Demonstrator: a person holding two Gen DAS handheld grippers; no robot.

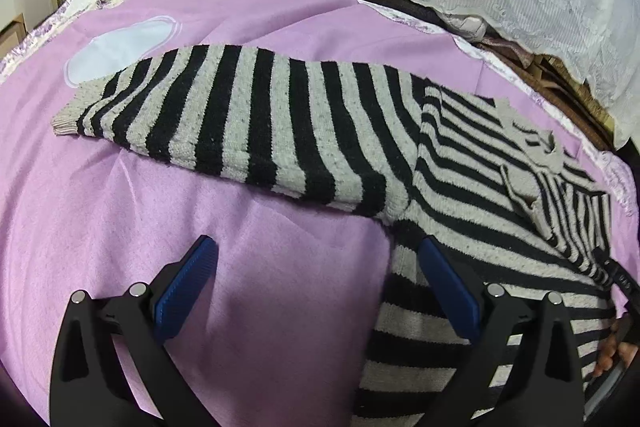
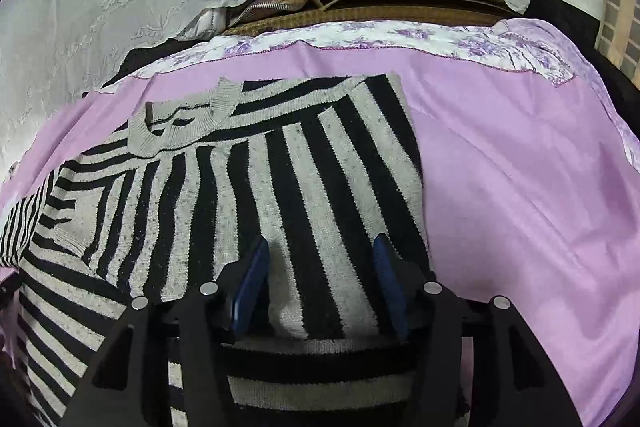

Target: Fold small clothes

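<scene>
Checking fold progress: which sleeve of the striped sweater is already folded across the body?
The sleeve under the right claw is: it lies across the black-and-grey striped knit sweater. The other sleeve stretches out flat on the purple sheet.

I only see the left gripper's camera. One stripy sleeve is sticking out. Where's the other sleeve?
Observer: Folded in across the sweater front, in the right wrist view.
Operator: Is the right gripper holding it?
Observer: No. The right gripper is open above that folded sleeve, gripping nothing.
Operator: What's past the sweater on that side?
Observer: Bare purple sheet, ending in a flowery border.
</scene>
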